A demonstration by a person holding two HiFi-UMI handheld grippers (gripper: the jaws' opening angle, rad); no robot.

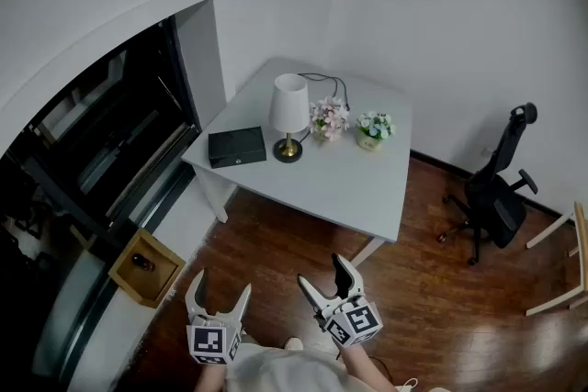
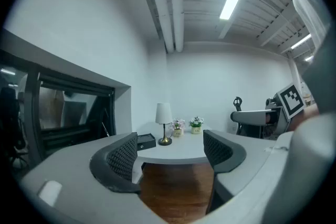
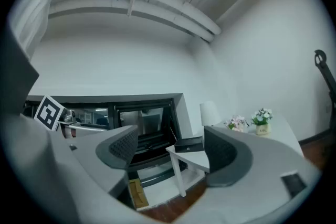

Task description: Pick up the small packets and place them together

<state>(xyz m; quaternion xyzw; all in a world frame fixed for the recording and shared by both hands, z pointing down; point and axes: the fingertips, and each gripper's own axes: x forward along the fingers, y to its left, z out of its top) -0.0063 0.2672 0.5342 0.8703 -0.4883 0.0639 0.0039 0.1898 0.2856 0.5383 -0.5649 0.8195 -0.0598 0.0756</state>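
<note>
No word, number or brand can be read anywhere. The cubes on the left gripper (image 1: 220,285) and the right gripper (image 1: 322,271) carry black-and-white square markers — patterns, not letters. On the table (image 1: 349,188), the small flower pot (image 1: 369,140) at the far right has a faint mark on its front, too small to make out — likewise the pale spot on the front of the black box (image 1: 236,146) at the left.
</note>
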